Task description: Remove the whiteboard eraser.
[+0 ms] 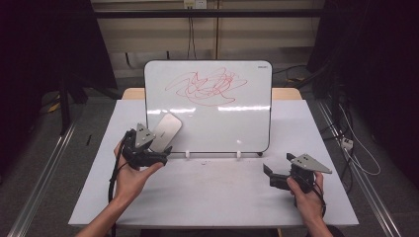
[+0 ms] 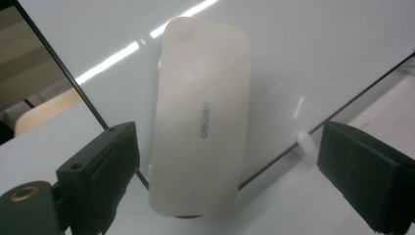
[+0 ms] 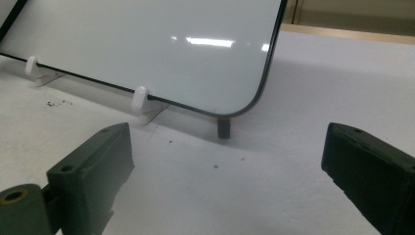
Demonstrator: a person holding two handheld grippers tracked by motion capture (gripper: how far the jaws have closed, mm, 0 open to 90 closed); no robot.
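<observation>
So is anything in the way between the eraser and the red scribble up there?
No, nothing visible. The eraser sits low on the left of the whiteboard, and only bare white board lies between it and the scribble higher up.

One whiteboard is being counted, standing on one desk. One red scribble is being seen on its face. One pale eraser is being counted against the board's lower left. Two white clips are being counted along the board's bottom edge, and one small dark foot is being seen under its corner. Two tongs are being counted: the left tongs and the right tongs, each being carried by one hand, so two hands are being counted.
</observation>
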